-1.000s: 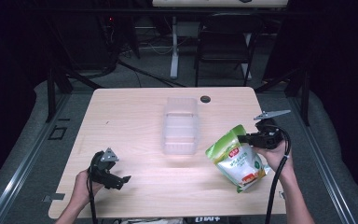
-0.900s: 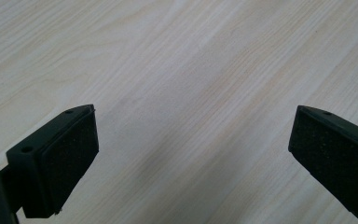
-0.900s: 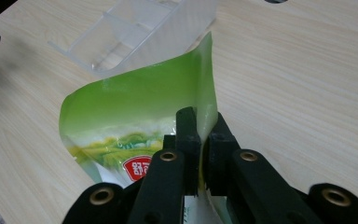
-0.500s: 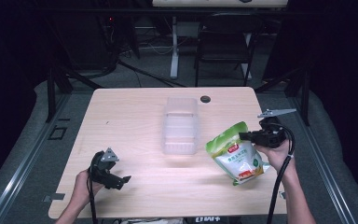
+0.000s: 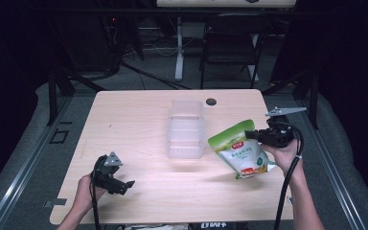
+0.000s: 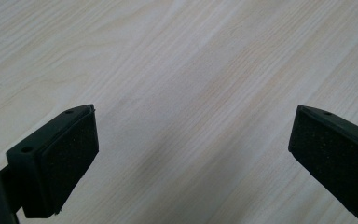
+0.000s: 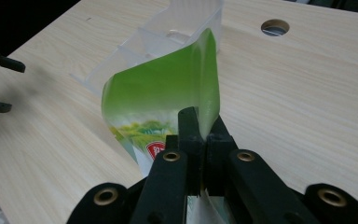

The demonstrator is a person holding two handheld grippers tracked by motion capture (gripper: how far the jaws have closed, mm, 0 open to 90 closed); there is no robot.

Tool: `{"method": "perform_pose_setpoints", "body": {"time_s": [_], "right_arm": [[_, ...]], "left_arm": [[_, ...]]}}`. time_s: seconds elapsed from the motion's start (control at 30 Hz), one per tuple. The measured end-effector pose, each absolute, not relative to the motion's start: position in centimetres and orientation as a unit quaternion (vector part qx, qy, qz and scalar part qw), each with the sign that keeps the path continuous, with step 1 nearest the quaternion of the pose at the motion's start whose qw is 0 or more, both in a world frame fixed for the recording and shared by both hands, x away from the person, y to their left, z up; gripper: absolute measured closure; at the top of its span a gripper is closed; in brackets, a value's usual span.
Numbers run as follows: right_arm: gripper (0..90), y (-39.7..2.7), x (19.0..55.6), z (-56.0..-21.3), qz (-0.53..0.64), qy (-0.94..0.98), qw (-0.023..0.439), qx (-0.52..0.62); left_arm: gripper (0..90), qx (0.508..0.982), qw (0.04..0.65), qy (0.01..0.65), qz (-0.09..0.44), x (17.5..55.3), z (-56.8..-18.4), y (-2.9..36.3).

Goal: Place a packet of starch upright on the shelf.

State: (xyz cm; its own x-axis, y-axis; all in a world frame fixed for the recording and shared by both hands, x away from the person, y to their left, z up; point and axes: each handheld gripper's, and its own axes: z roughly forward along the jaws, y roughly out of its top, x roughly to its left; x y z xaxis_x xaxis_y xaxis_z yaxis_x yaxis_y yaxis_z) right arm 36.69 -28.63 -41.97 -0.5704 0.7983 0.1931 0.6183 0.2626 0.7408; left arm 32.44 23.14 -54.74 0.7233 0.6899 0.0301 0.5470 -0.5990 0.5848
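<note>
The pouch [image 5: 240, 152] is a soft, flat packet, bright green along its top band and paler below, with a red badge and small print on the white-green face. In the high view it hangs tilted, its green top edge raised toward the far left and its lower corner dropped toward the near right, above the table's [image 5: 139, 120] right part. In the right gripper view the pouch [image 7: 168, 100] curls into a shallow arc, its glossy green back catching light, the red badge showing just beside the jaws.

The right gripper [image 5: 256, 136] has its jaws pressed together on the pouch's right top edge; in the right gripper view [image 7: 200, 135] the two black fingers [image 7: 189, 128] meet with the green film pinched between them, and most of the packet spreads away beyond the tips, toward the box. The right hand [image 5: 283, 154] holds this gripper over the right side of the table, with the grey plate on top and the cable trailing down along the forearm.

The box [image 5: 186, 128], clear plastic and divided into compartments, sits at the table's middle, just left of the pouch; whether they touch cannot be told. In the right gripper view the box [image 7: 163, 37] lies just behind the pouch.

The left gripper [image 5: 129, 184] rests in the left hand [image 5: 86, 189] near the table's front left corner, well apart from the pouch. In the left gripper view its fingers [image 6: 67, 154] stand wide apart with bare wood between them
</note>
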Motion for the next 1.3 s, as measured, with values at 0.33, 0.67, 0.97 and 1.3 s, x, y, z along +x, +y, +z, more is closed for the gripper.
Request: {"method": "perform_pose_setpoints", "body": {"time_s": [0.33, 0.67, 0.97, 1.3], "right_arm": [[88.6, -27.9, 37.7, -41.4, 0.409, 0.782, 0.125, 0.454], [88.8, -27.4, 38.5, -40.7, 0.413, 0.779, 0.131, 0.454], [88.8, -27.2, 39.0, -39.7, 0.423, 0.774, 0.135, 0.452], [88.7, -26.9, 39.6, -38.4, 0.430, 0.771, 0.143, 0.448]], "left_arm": [[1.6, 0.885, 0.279, 0.349, 0.129, 32.4, -54.7, 23.1], [1.6, 0.885, 0.280, 0.349, 0.128, 32.4, -54.7, 23.2], [1.6, 0.885, 0.280, 0.350, 0.127, 32.4, -54.8, 23.2], [1.6, 0.885, 0.280, 0.349, 0.128, 32.4, -54.7, 23.2]]}}
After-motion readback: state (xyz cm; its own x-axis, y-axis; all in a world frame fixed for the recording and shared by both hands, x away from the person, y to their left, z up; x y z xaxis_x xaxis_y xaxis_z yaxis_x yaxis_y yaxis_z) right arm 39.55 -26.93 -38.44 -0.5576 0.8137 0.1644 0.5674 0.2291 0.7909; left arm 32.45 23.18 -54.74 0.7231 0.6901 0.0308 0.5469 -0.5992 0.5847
